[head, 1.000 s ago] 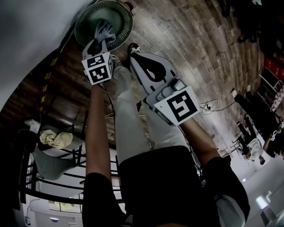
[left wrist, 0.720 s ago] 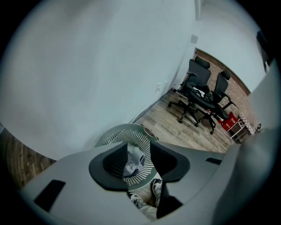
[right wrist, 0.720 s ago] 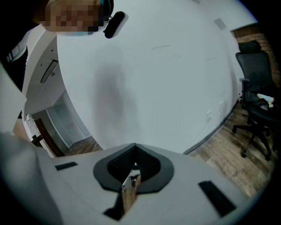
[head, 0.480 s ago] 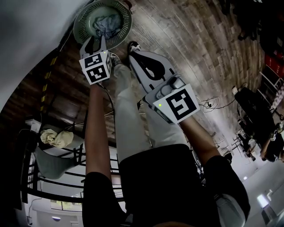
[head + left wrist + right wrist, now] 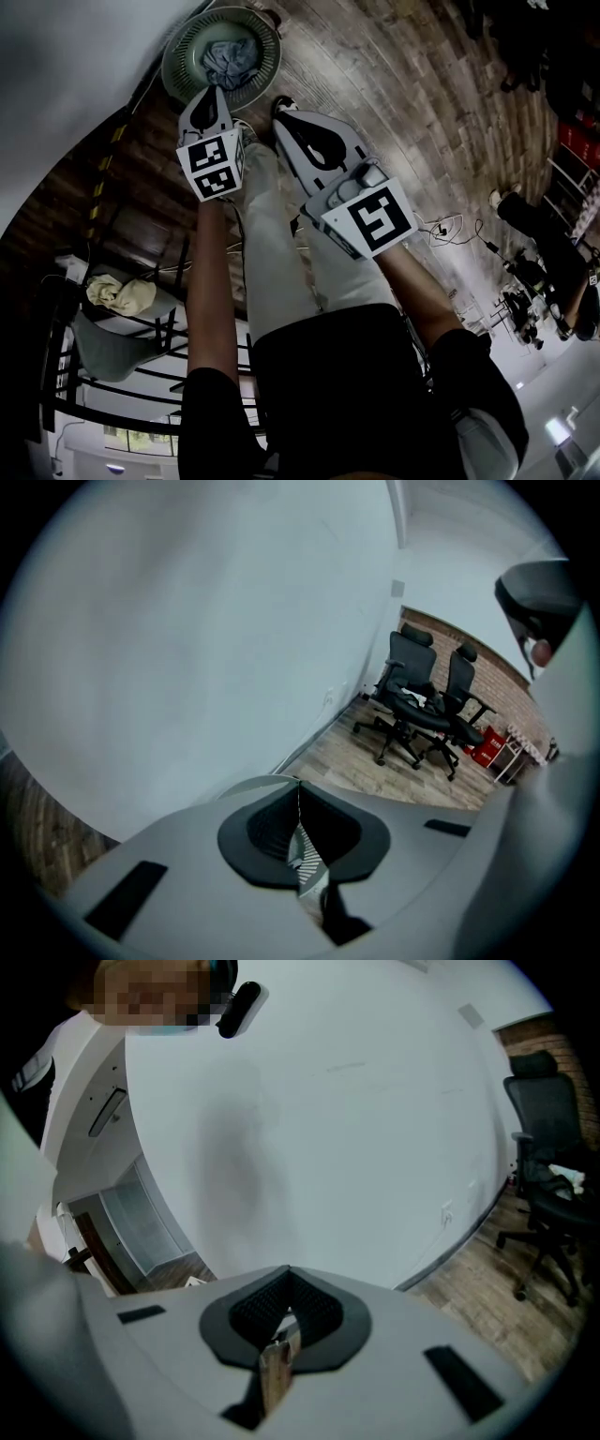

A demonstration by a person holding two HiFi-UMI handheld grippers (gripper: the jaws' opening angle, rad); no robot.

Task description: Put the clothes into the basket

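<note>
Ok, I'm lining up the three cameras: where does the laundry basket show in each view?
Head view: basket at top left, blue-grey garment inside, just beyond the tips of the left gripper.
Left gripper view: hidden behind the shut jaws; a pale arc above them may be its rim.
Right gripper view: not in it.
Shared landmark: the white wall, in all three.

The basket [image 5: 176, 58] looks like slatted matt green plastic holding soft crumpled blue-grey cloth [image 5: 231, 58], over a grainy wood-plank floor [image 5: 422, 103], while the left gripper [image 5: 214, 90] and right gripper [image 5: 286, 118] have smooth matt pale plastic shells and ribbed black pads [image 5: 269, 830].
</note>
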